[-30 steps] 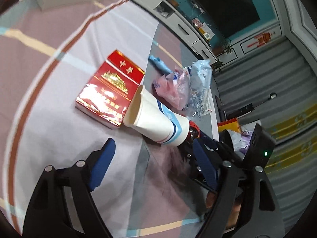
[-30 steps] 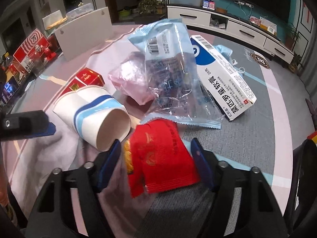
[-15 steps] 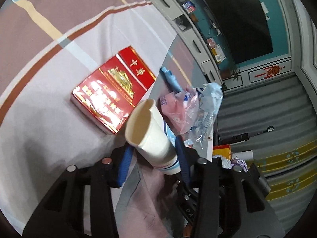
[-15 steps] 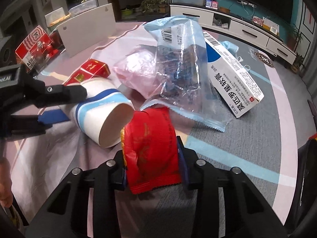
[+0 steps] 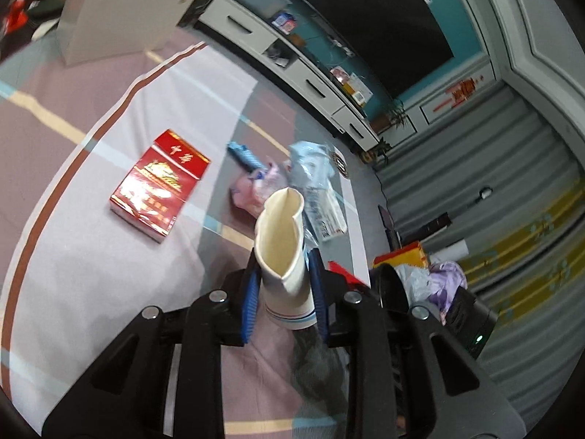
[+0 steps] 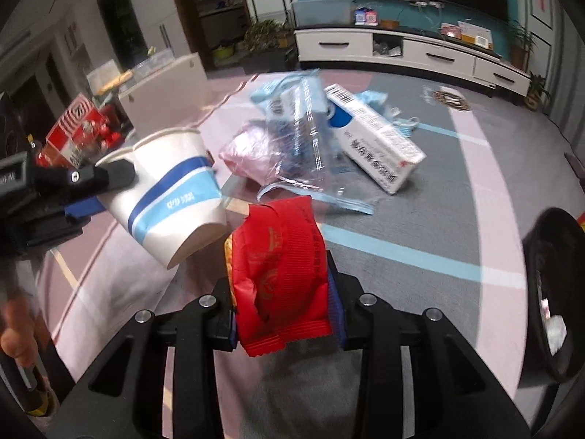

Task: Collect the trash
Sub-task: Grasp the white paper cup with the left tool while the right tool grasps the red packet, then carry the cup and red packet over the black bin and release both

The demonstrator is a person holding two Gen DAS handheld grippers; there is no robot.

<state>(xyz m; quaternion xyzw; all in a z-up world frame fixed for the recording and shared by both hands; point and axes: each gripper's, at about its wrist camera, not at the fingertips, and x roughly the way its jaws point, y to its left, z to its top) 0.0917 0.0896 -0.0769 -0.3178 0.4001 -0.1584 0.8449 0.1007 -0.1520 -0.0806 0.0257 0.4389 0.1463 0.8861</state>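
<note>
A white paper cup (image 5: 281,226) with blue bands sits squashed between the blue pads of my left gripper (image 5: 284,261), whose jaws are closing on it. The cup is lifted off the cloth, mouth pointing away. The right wrist view shows the same cup (image 6: 172,197) held at the left by the left gripper (image 6: 109,190). My right gripper (image 6: 281,270) is shut on a crumpled red snack wrapper (image 6: 281,248), raised above the table. More trash lies on the cloth: a red cigarette box (image 5: 161,186), a pink plastic bag (image 6: 252,150), a clear blue bag (image 6: 299,131) and a white medicine box (image 6: 376,142).
A black bin (image 6: 552,292) with rubbish inside stands at the right, past the table's edge. A white board (image 5: 109,14) stands at the far side of the striped tablecloth (image 5: 91,274). A white TV cabinet (image 6: 413,55) lines the far wall. A person's hand (image 6: 18,336) shows at lower left.
The left jaws came together on the lying cup and lifted it. The right jaws shut on the red wrapper and raised it off the table.
</note>
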